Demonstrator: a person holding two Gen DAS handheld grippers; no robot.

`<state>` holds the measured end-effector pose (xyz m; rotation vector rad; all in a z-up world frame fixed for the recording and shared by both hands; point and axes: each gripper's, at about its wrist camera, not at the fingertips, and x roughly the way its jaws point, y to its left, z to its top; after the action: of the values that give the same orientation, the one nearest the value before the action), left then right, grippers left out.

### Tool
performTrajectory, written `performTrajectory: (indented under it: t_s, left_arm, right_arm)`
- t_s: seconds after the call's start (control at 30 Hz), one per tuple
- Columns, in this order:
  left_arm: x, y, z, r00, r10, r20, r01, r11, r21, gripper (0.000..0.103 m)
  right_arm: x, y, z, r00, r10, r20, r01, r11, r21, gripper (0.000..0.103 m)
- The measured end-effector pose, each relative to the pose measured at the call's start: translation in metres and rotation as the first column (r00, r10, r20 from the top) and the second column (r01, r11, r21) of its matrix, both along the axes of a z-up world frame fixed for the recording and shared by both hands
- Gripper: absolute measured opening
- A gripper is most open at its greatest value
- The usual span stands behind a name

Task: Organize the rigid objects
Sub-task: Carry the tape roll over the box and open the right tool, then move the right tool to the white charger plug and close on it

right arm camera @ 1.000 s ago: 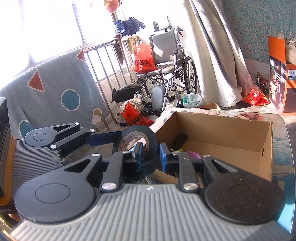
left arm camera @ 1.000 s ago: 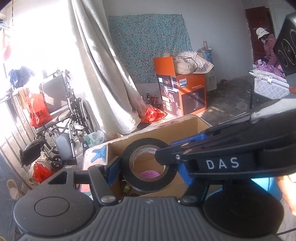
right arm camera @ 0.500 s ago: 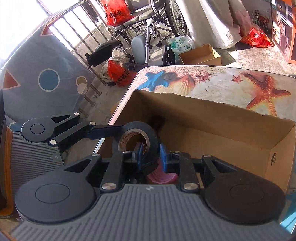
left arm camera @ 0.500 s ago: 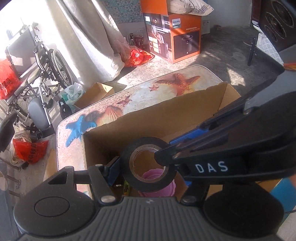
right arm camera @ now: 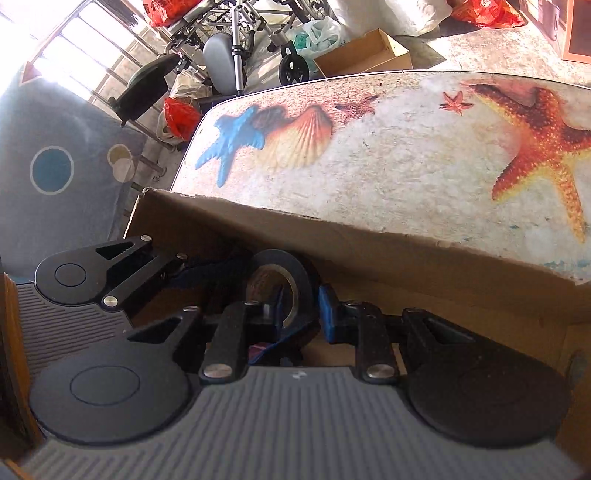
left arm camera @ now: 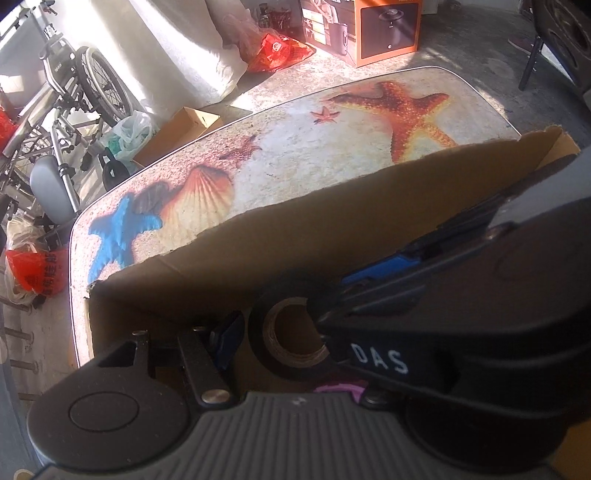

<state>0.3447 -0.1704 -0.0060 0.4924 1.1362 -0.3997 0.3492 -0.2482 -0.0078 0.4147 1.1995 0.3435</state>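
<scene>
Since the left wrist view looks steeply down, the cardboard box (left arm camera: 332, 236) fills the lower half, its far wall standing between the camera and the bench (left arm camera: 295, 147) with its starfish and shell print. Past the bench edge: wheelchair (left arm camera: 62, 96), small open carton (left arm camera: 181, 127) on the floor, red bags, orange appliance box (left arm camera: 373, 26). The right gripper (left arm camera: 369, 280) crosses in from the right and covers the left gripper's right finger. Black tape roll (left arm camera: 291, 332) hangs inside the box, above a pink item (left arm camera: 338, 389) only partly visible. Left gripper (left arm camera: 288, 334) straddles the roll's outer rim: left blue pad (left arm camera: 227, 341) is at the rim, contact on the far side hidden. Its jaws have just been closing a little, with the roll between them. Can't tell whether it actually clamps.

Right wrist view: same bench (right arm camera: 406, 166) beyond the box wall (right arm camera: 369, 254), wheelchair parts and bags on the floor at top, grey blanket with circles (right arm camera: 51, 170) at left. Left gripper (right arm camera: 240, 269) enters from the left, its body partly blocking the box's left corner. Tape roll (right arm camera: 295, 284) sits directly ahead of the right gripper (right arm camera: 301, 310), low in the box. Right gripper's blue pads (right arm camera: 328, 314) are nearly together, clamped across the roll's wall: one finger through the core, one outside.
</scene>
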Motion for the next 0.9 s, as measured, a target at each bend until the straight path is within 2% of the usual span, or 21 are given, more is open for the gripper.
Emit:
performTrajectory:
  t_s: [0.13, 0.23, 0.33, 0.5, 0.67, 0.73, 0.77, 0.83, 0.9]
  left_arm:
    - [0.001, 0.000, 0.002, 1.000, 0.010, -0.005, -0.010, 1.000, 0.004, 0.066]
    - [-0.005, 0.002, 0.011, 1.000, 0.009, 0.022, -0.009, 1.000, 0.004, 0.066]
    - [-0.015, 0.005, 0.030, 0.998, 0.014, 0.058, -0.012, 1.000, -0.028, 0.066]
    - [-0.056, 0.015, 0.084, 0.991, -0.003, 0.136, 0.018, 0.994, -0.107, 0.066]
    - [-0.123, 0.030, 0.139, 0.973, -0.044, 0.227, 0.089, 0.977, -0.192, 0.069]
    - [-0.153, 0.038, 0.153, 0.963, -0.050, 0.263, 0.112, 0.968, -0.226, 0.070]
    - [-0.176, 0.042, 0.157, 0.957, -0.063, 0.285, 0.136, 0.960, -0.243, 0.073]
    - [-0.210, 0.048, 0.155, 0.950, -0.085, 0.300, 0.173, 0.945, -0.279, 0.077]
    - [-0.245, 0.053, 0.141, 0.951, -0.089, 0.297, 0.186, 0.930, -0.316, 0.078]
  right_arm:
    - [0.003, -0.001, -0.005, 1.000, -0.014, -0.001, 0.014, 1.000, 0.007, 0.022]
    - [-0.004, -0.003, 0.005, 1.000, -0.012, 0.021, 0.012, 1.000, 0.006, 0.022]
    - [-0.019, -0.010, 0.026, 0.998, -0.016, 0.068, 0.015, 1.000, 0.018, 0.023]
    - [-0.085, -0.032, 0.091, 0.976, -0.049, 0.213, 0.039, 0.998, 0.052, 0.023]
    - [-0.184, -0.051, 0.152, 0.917, -0.061, 0.393, 0.028, 0.996, 0.090, 0.027]
    - [-0.224, -0.056, 0.167, 0.885, -0.071, 0.460, 0.025, 0.994, 0.106, 0.032]
    - [-0.253, -0.059, 0.174, 0.862, -0.079, 0.501, 0.030, 0.994, 0.106, 0.034]
    - [-0.298, -0.061, 0.174, 0.822, -0.104, 0.560, 0.058, 0.993, 0.098, 0.045]
    - [-0.337, -0.060, 0.162, 0.800, -0.126, 0.587, 0.093, 0.992, 0.086, 0.050]
